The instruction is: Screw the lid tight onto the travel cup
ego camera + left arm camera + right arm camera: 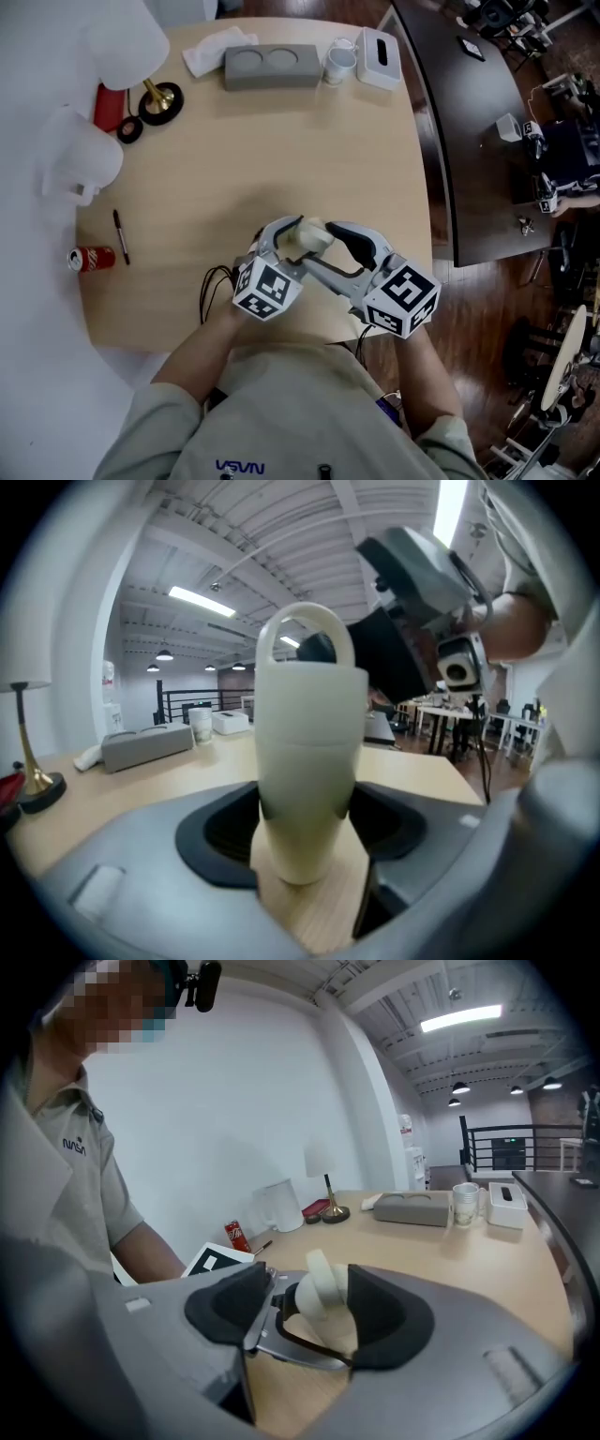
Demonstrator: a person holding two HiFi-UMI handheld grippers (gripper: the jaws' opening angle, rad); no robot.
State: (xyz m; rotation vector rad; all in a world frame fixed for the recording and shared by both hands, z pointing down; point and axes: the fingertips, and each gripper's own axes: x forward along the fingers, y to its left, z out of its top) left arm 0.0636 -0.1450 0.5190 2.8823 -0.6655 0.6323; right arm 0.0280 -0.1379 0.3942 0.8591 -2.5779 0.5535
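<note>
A cream travel cup (312,236) hangs above the round wooden table (281,159), near its front edge, held between both grippers. My left gripper (286,236) is shut on the cup's body (305,789), with both black pads pressed against its sides. The cup's lid (309,691) with its loop handle sits on top of the cup. My right gripper (349,242) comes in from the right and closes round the lid (323,1299); the right pad lies against it. Part of the left gripper's grey jaw hides the lid's other side.
At the far edge stand a grey two-hollow tray (272,67), a paper cup (340,64), a white tissue box (380,58) and a cloth (216,52). On the left are a brass lamp base (160,101), a pen (121,236) and a red can (91,258). A dark table (469,141) stands to the right.
</note>
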